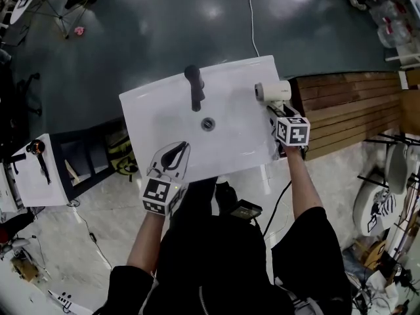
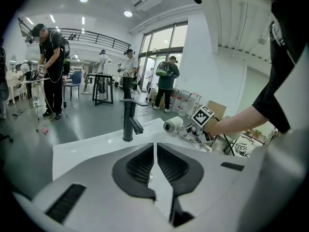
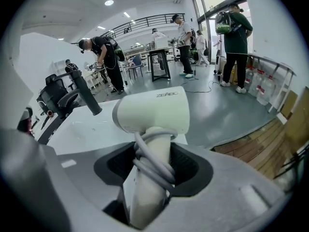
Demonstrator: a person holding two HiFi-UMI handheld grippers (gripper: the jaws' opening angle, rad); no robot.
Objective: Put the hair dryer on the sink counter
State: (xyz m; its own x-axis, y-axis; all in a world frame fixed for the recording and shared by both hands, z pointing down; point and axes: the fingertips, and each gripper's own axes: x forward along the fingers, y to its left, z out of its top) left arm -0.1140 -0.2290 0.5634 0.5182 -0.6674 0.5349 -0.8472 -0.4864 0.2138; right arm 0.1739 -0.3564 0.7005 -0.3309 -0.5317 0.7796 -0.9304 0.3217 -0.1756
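The left forearm [image 1: 149,238] and right forearm [image 1: 300,186] reach up from 6 o'clock. The left gripper [image 1: 176,155], at 8 o'clock, has its fingers together and empty. The right gripper [image 1: 274,112], at 2 o'clock, clamps its fingers on the hair dryer [image 1: 273,91] handle.

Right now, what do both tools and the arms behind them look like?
The left tool and right tool have light grey bodies, black ribbed pads, each with a black-and-white square-marker cube. The person wears a black short-sleeved top; forearms are bare.
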